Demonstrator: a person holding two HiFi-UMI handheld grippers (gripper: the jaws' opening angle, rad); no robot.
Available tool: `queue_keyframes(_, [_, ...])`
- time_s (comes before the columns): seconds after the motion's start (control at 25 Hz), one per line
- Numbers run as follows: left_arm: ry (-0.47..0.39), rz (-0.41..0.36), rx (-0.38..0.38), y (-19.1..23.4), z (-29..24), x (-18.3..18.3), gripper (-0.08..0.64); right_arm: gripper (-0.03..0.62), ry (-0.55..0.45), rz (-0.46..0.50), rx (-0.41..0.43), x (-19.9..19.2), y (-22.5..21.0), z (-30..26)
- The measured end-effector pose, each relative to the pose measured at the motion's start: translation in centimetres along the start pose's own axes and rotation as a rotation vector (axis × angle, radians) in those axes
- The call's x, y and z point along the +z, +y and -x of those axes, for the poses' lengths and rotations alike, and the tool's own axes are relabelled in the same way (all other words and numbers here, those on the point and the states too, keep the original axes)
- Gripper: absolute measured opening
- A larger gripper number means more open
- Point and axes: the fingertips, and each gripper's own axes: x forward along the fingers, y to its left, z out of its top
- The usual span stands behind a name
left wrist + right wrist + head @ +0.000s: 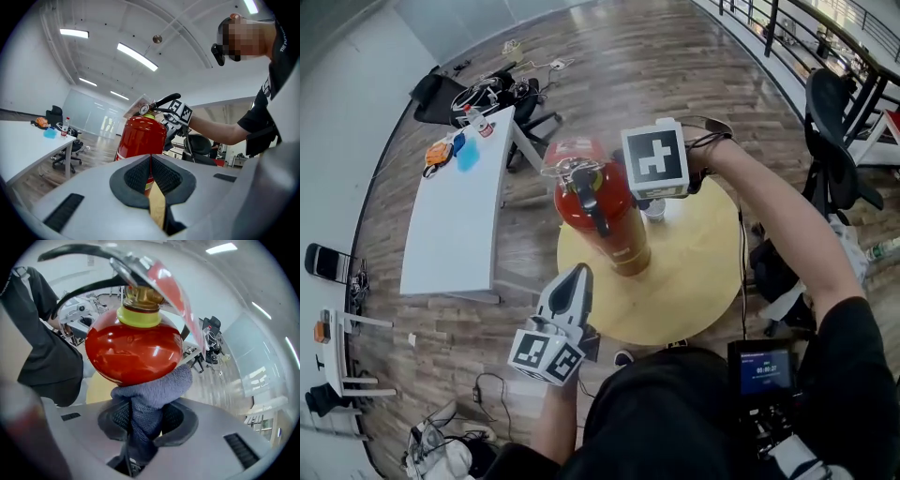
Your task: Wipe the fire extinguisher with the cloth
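A red fire extinguisher point(602, 214) with a black handle stands upright on the round wooden table point(694, 281). It fills the right gripper view as a red dome point(133, 350) with a yellow collar. My right gripper point(143, 401) is shut on a grey cloth point(150, 392), which presses against the extinguisher's upper side. In the head view that gripper's marker cube point(656, 161) sits right beside the extinguisher's top. My left gripper point(574, 286) is shut and empty, apart from the extinguisher at the table's near-left edge, pointing at the red body point(140, 136).
A long white desk point(455, 211) with a bottle and small items stands to the left. Black office chairs point(834, 141) are at the right and behind the desk. A railing runs along the upper right. Cables lie on the wooden floor.
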Motion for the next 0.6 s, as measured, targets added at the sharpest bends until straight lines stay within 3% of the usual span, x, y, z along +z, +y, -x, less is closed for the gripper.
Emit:
queue_keyframes(0.08, [-0.003, 0.008, 0.019, 0.3, 0.2, -0.2, 0.023, 0.112, 0.012, -0.001, -0.002, -0.3, 0.0, -1.4])
queue_keyframes(0.16, [0.005, 0.02, 0.035, 0.5, 0.4, -0.7, 0.023, 0.111, 0.009, -0.044, 0.048, -1.3, 1.1, -4.6])
queue_keyframes(0.28, [0.024, 0.032, 0.05, 1.0, 0.8, -1.5, 0.023, 0.112, 0.01, -0.149, 0.151, -3.6, 4.7, -11.5])
queue_keyframes(0.36, [0.035, 0.036, 0.062, 1.2, 1.0, -1.6, 0.023, 0.112, -0.003, -0.228, 0.159, -4.8, 6.8, -15.4])
queue_keyframes(0.52, [0.062, 0.043, 0.071, 0.8, 1.0, -2.4, 0.023, 0.112, -0.137, -0.46, 0.169, -5.8, 10.4, -20.0])
queue_keyframes(0.6, [0.077, 0.044, 0.07, 0.5, 0.9, -3.0, 0.023, 0.112, -0.198, -0.509, 0.208, -4.9, 13.3, -22.2])
